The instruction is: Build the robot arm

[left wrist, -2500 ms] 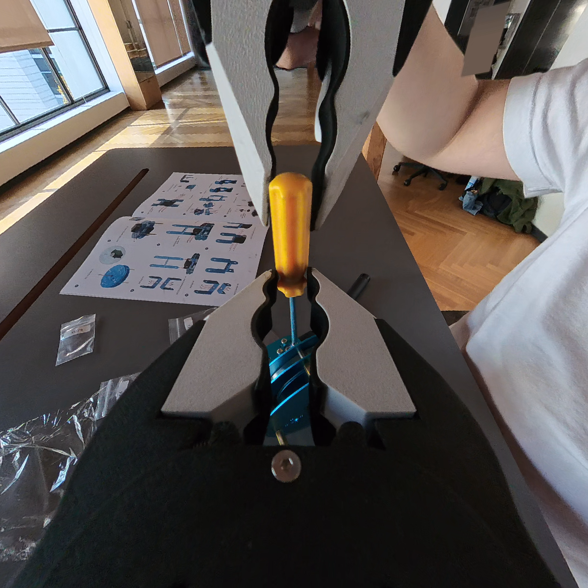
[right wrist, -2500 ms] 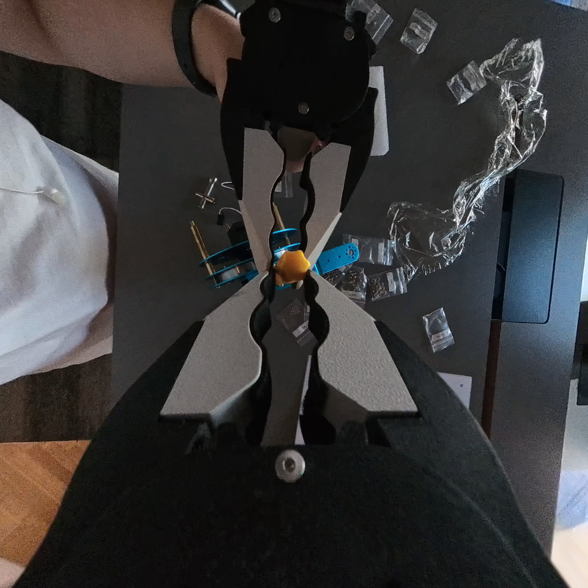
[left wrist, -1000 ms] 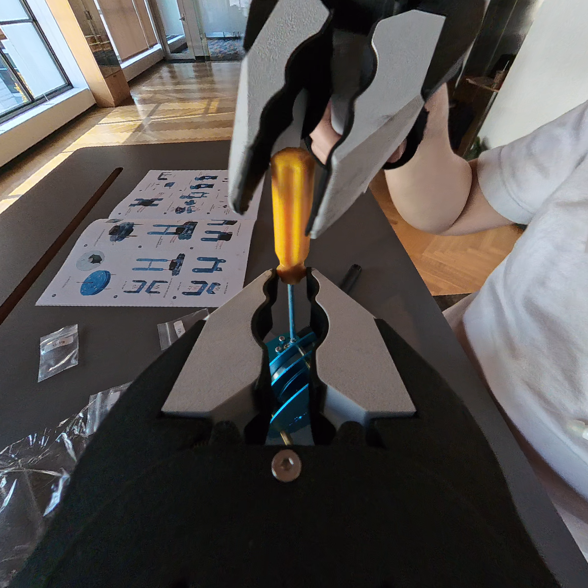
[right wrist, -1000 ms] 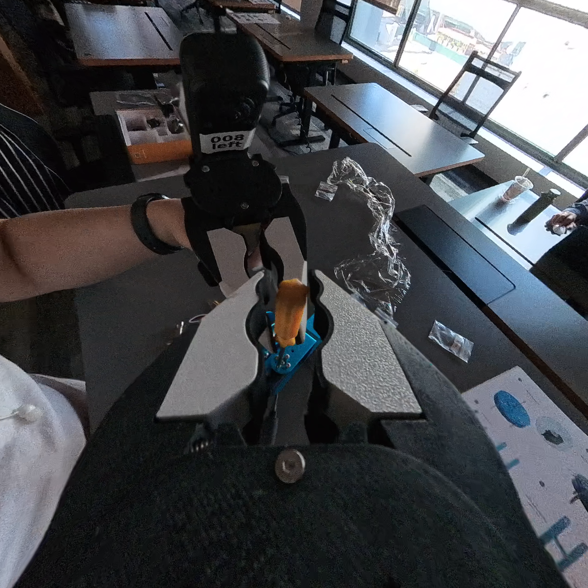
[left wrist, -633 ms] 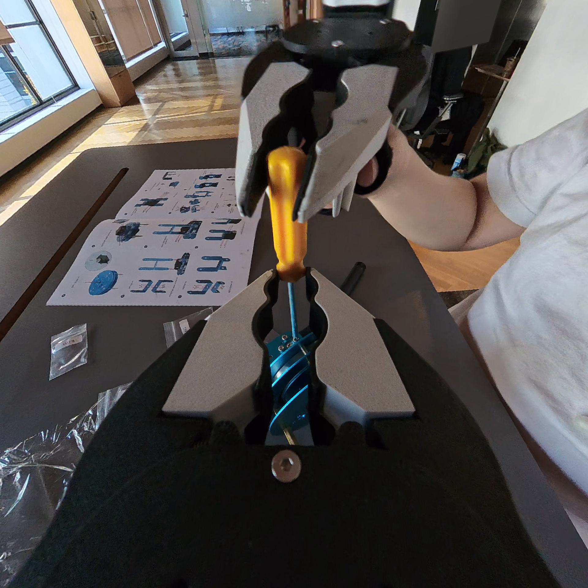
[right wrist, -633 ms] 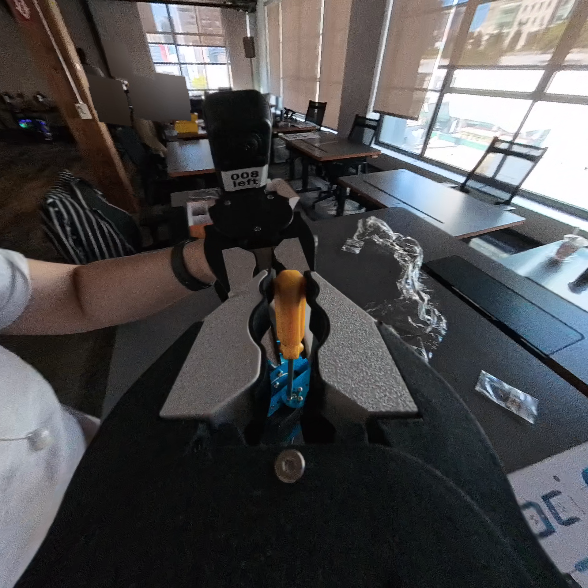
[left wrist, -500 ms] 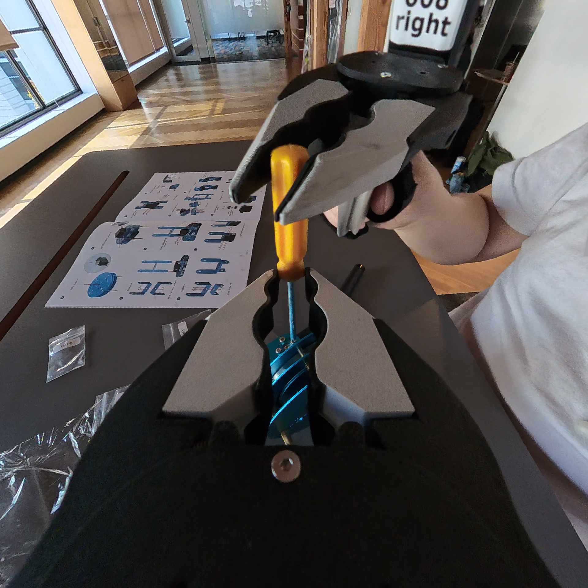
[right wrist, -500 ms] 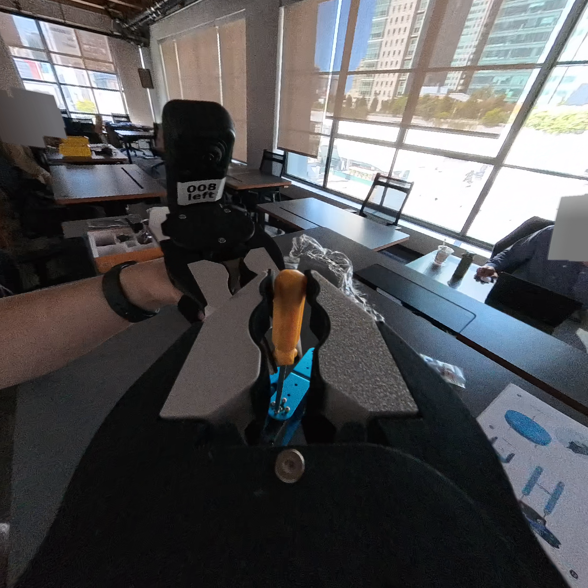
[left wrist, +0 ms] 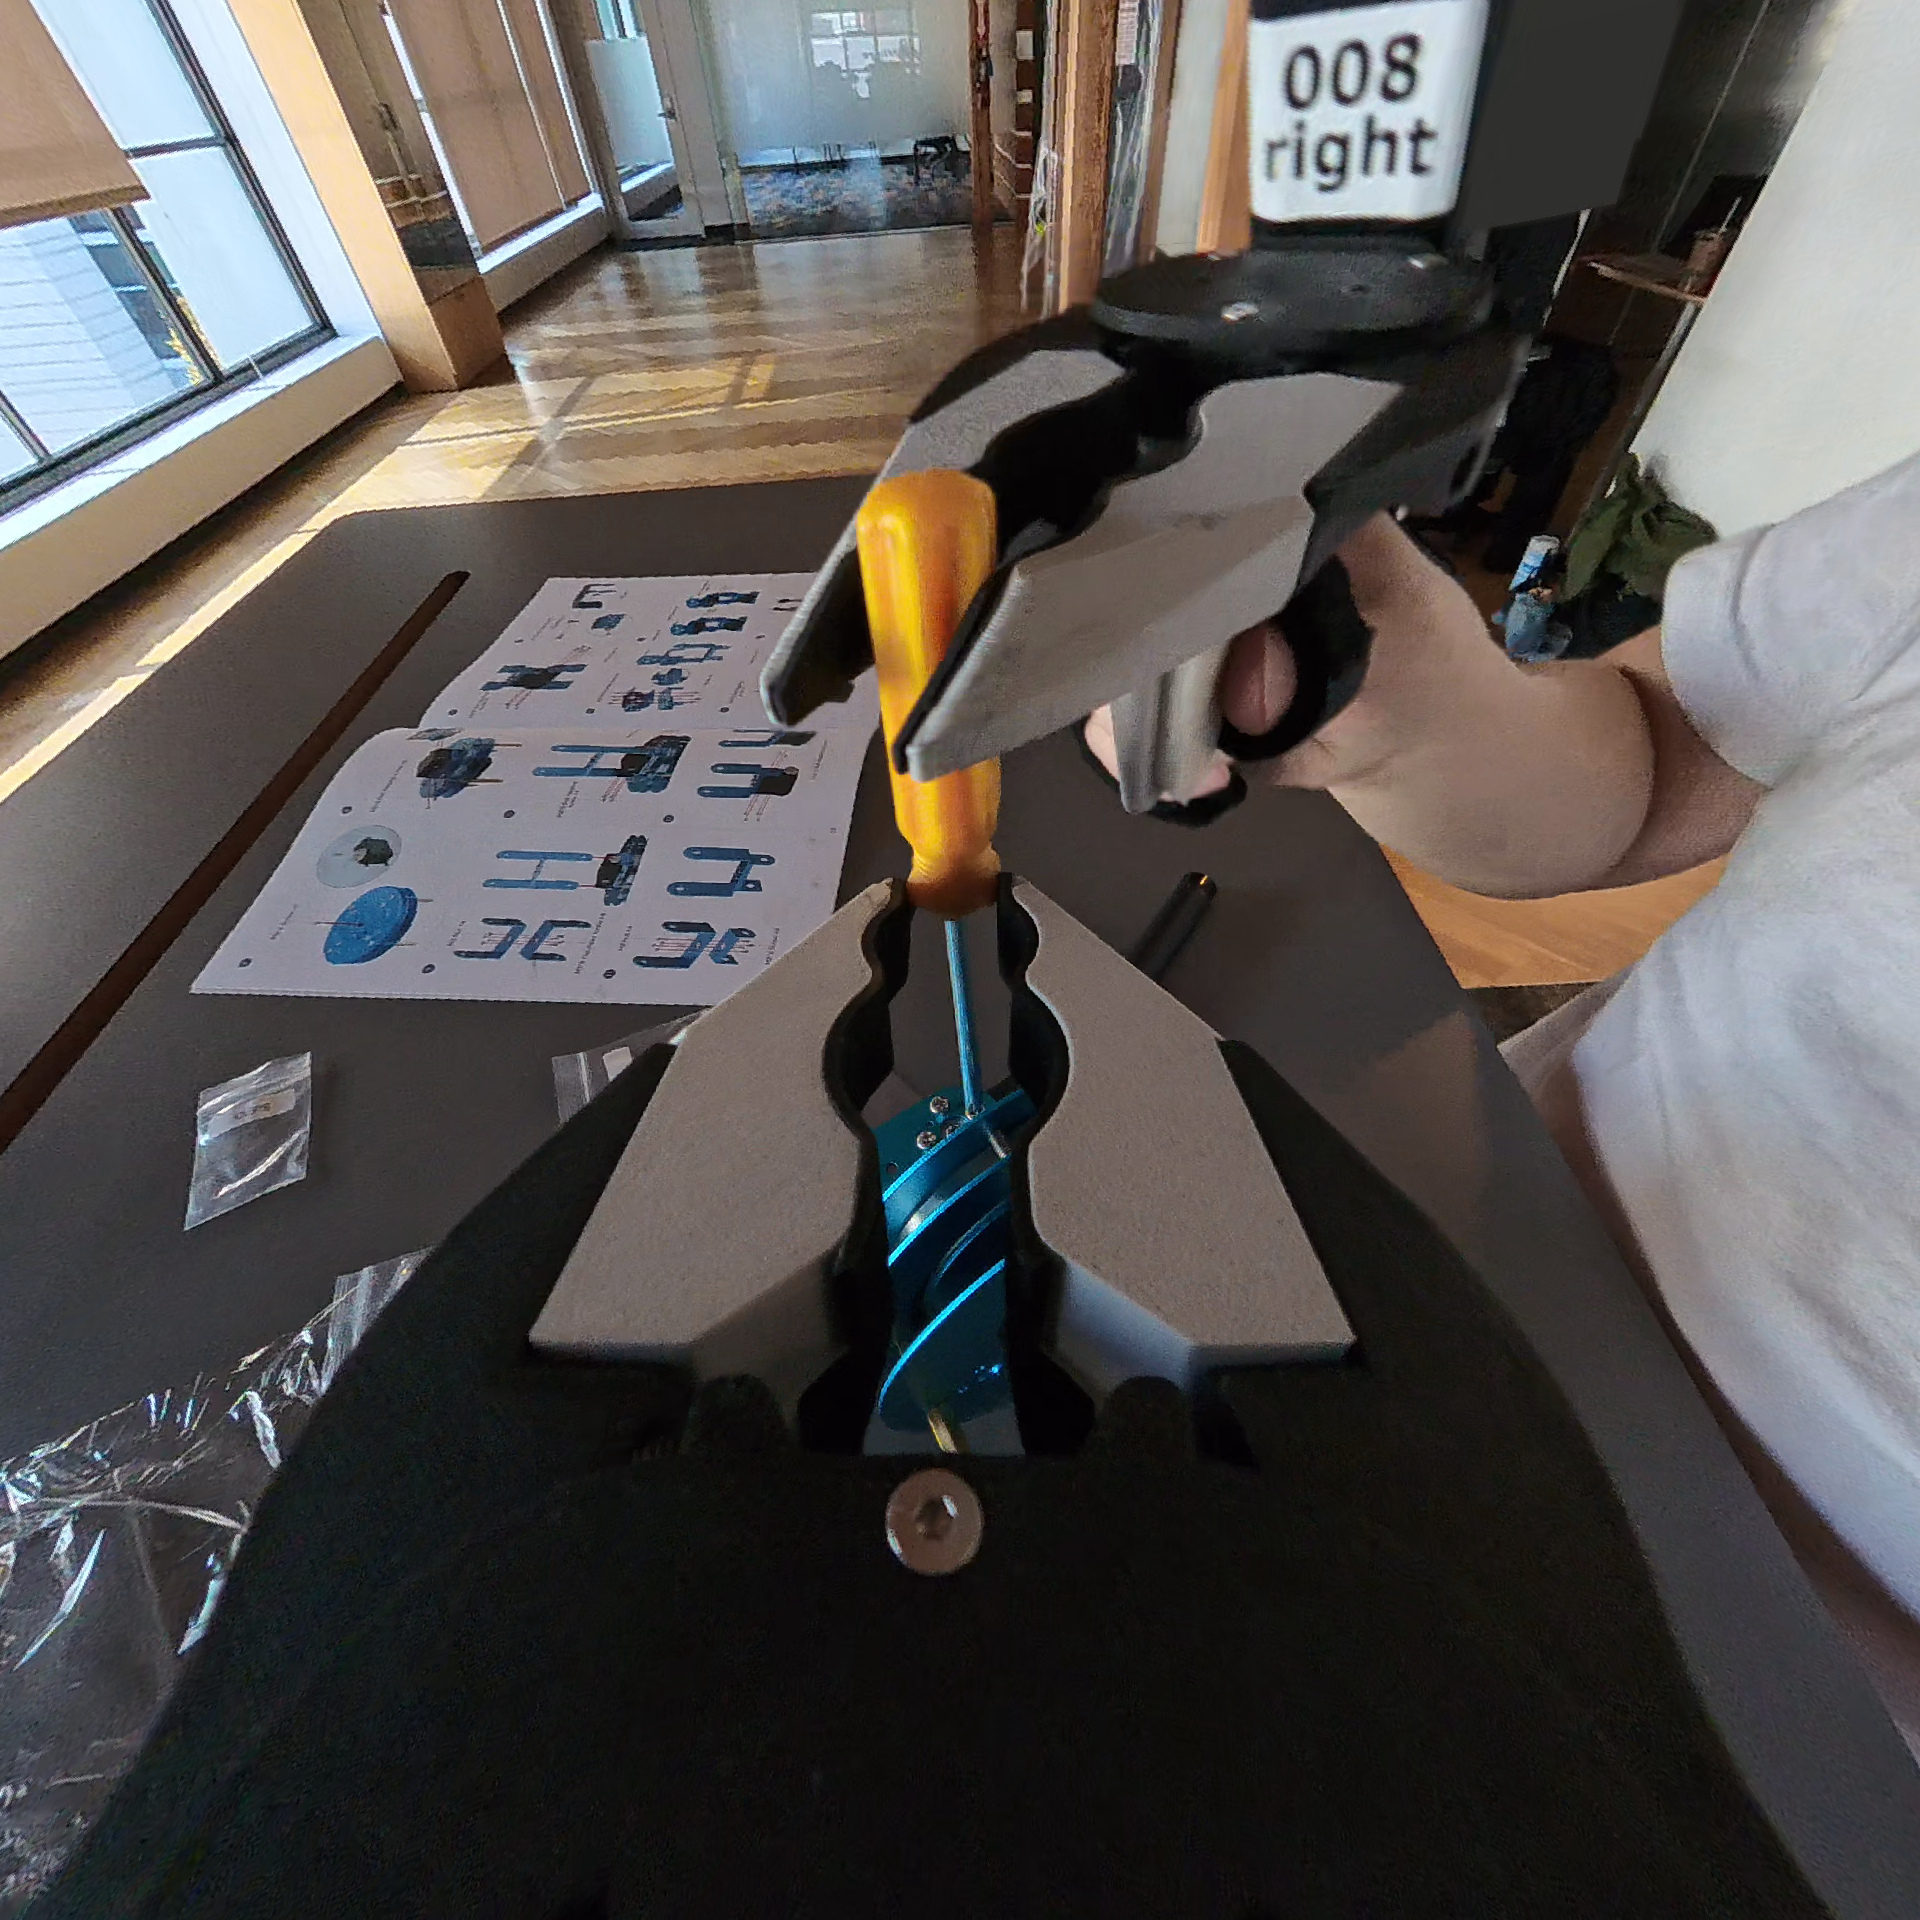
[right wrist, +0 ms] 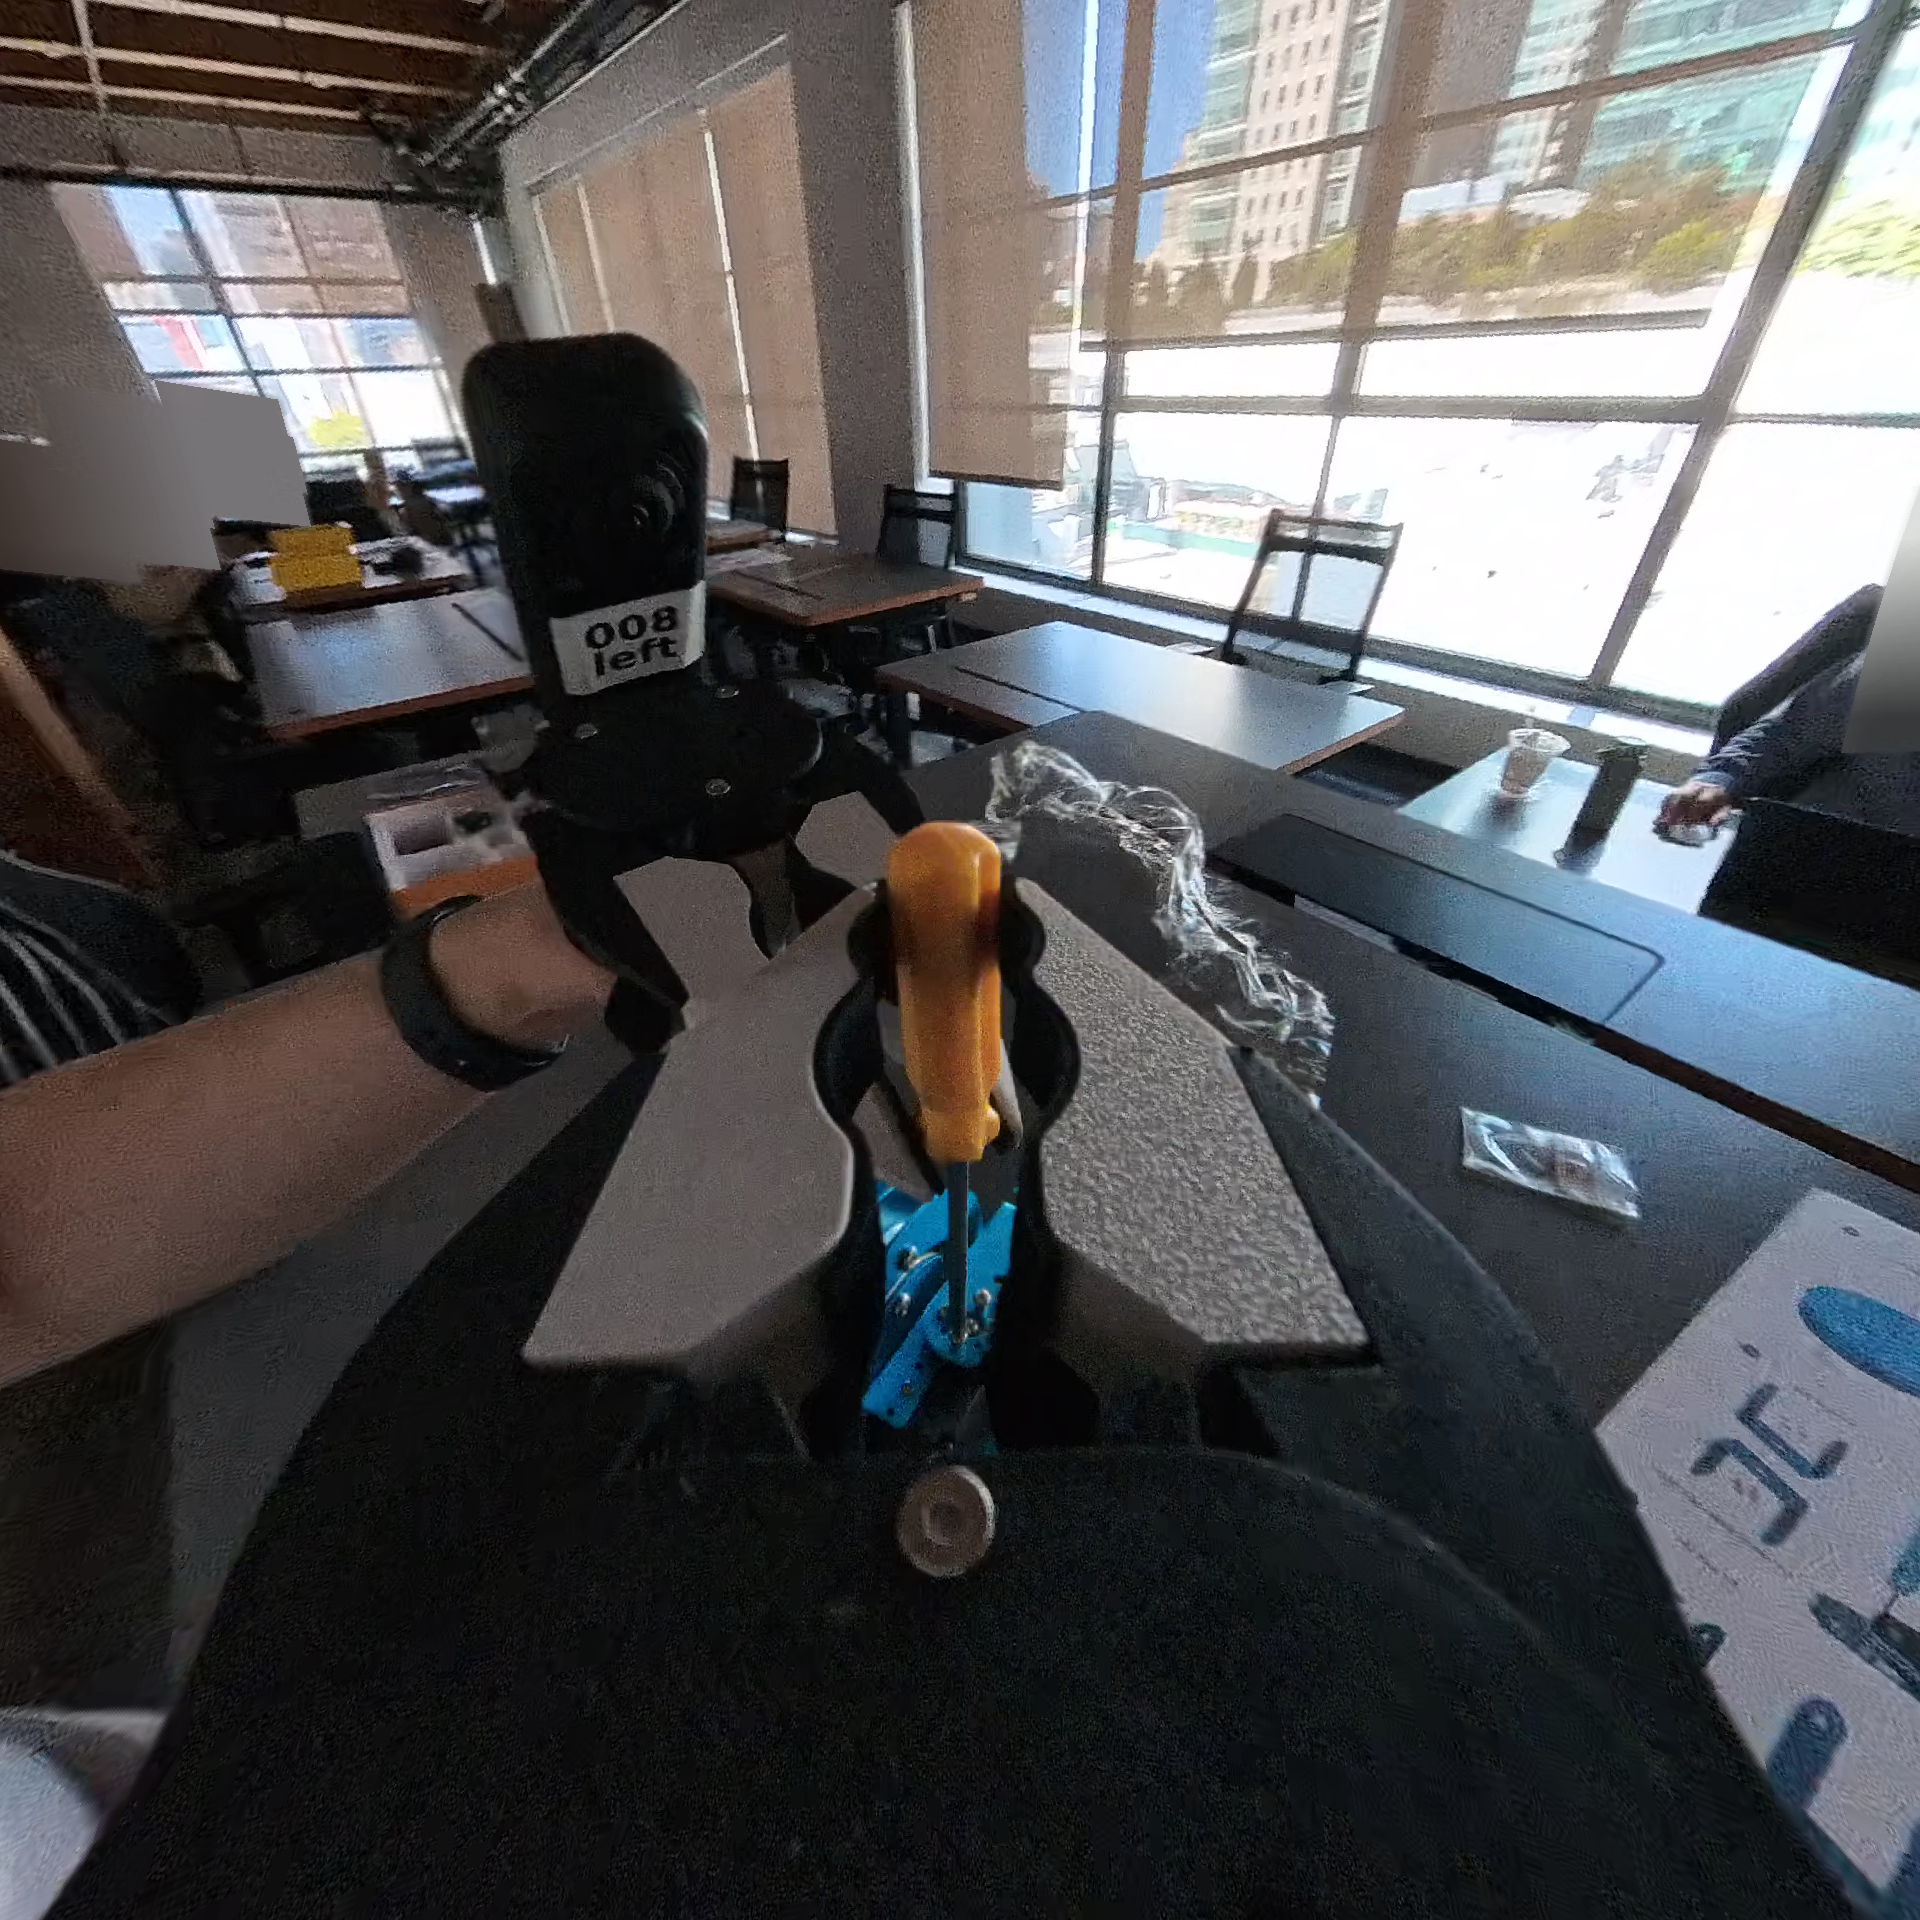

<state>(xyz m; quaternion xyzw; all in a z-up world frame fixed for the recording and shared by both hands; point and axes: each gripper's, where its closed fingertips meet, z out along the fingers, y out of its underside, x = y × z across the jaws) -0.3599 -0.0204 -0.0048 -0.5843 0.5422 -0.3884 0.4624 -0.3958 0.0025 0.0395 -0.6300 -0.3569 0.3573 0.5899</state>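
The blue metal assembly (left wrist: pixel 948 1226), stacked discs with small screws on its top plate, sits clenched between the left gripper (left wrist: pixel 943 914) fingers above the dark tabletop (left wrist: pixel 436 1101). An orange-handled screwdriver (left wrist: pixel 928 665) stands nearly upright on it, long axis vertical, tip on a screw. The right gripper (right wrist: pixel 940 935) grasps the handle from the side. An instruction sheet (left wrist: pixel 540 831) lies beyond.

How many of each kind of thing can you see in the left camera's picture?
Grippers: 2, the left gripper and the right gripper
Orange-handled screwdriver: 1
Blue metal part: 1
Instruction sheet: 1
Small clear bags: 2
Crinkled clear wrap: 1
Black rod: 1
Total: 9
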